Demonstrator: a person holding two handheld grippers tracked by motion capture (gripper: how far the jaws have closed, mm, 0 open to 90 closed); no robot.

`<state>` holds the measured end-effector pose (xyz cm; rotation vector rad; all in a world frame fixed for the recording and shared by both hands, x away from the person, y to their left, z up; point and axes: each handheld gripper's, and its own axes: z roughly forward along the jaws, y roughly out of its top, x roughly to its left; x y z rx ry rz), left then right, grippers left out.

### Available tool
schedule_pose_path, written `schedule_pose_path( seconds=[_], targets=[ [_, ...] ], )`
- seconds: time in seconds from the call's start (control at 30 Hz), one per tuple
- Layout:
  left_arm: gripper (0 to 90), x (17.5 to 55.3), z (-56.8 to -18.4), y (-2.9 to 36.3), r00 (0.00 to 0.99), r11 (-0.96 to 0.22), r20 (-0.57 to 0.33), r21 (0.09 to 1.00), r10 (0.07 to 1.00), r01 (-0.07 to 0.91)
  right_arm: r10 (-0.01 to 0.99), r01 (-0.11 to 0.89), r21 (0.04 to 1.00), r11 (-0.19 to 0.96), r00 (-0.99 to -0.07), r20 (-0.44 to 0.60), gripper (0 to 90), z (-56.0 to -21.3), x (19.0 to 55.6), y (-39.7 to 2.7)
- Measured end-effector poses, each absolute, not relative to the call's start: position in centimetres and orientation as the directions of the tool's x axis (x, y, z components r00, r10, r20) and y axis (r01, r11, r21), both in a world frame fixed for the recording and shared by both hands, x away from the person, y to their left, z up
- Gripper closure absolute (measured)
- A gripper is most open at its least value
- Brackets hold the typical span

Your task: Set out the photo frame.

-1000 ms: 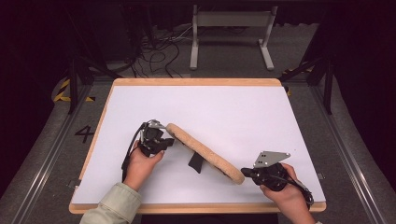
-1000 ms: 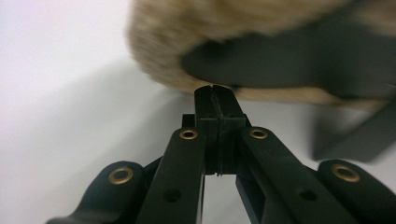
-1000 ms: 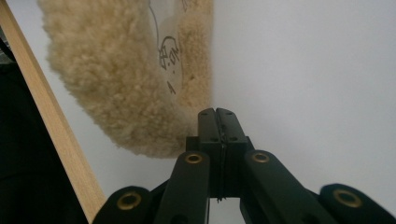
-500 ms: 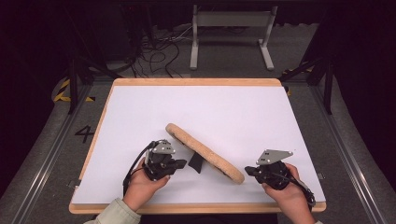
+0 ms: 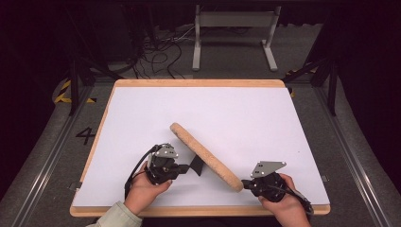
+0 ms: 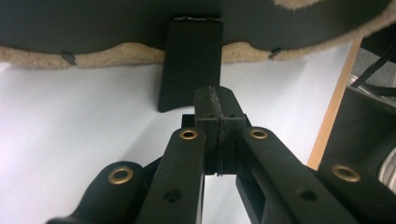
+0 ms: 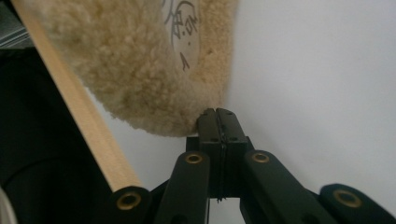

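Both grippers closed, empty, at a fleece-edged board on the white table.
Near edge: right gripper (image 5: 244, 182), jaws pressed together, tips touching board's (image 5: 206, 156) near fleecy end. Left gripper (image 5: 186, 168), jaws together, holding nothing, just before the black stand flap (image 6: 189, 60) behind the board. Board stands tilted on edge, running diagonally from front right toward centre of table (image 5: 142, 109).

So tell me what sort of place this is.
Probably a lab or recording workspace, not a home: a bare white work table with a wooden rim, loose cables on the dark floor behind it, a metal stand, and yellow-black hazard tape.
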<state>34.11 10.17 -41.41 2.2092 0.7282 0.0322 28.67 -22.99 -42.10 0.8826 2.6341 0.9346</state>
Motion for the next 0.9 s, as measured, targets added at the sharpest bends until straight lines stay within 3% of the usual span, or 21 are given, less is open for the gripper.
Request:
schedule_pose_path(
  seconds=[0.37, 0.47, 0.53, 0.6, 0.63, 0.9],
  targets=[
    [90.0, 34.5, -42.1, 8.5, 0.855, -0.540, -0.233, 0.691, 0.464, 0.481, 0.531, 0.433, 0.643, 0.632, -0.846, 0.049, 90.0, -42.3, 27.9, -21.4],
    [90.0, 34.4, -42.4, 7.6, 0.842, -0.534, -0.288, 0.668, 0.457, 0.518, 0.533, 0.434, 0.645, 0.629, -0.845, 0.050, 90.0, -42.4, 28.0, -21.5],
    [90.0, 34.6, -42.8, 7.0, 0.850, -0.547, -0.273, 0.669, 0.450, 0.504, 0.545, 0.440, 0.648, 0.621, -0.837, 0.047, 90.0, -42.4, 28.1, -21.7],
    [90.0, 34.7, -43.3, 6.5, 0.837, -0.526, -0.275, 0.673, 0.473, 0.519, 0.556, 0.447, 0.654, 0.611, -0.830, 0.047, 90.0, -42.3, 28.1, -21.9],
    [90.0, 34.5, -43.5, 6.3, 0.813, -0.506, -0.318, 0.656, 0.488, 0.560, 0.560, 0.445, 0.658, 0.607, -0.828, 0.043, 90.0, -42.3, 28.2, -22.0],
    [90.0, 34.5, -45.0, 5.1, 0.799, -0.503, -0.290, 0.651, 0.527, 0.569, 0.574, 0.454, 0.662, 0.597, -0.817, 0.043, 90.0, -42.3, 28.2, -22.2]
  ],
)
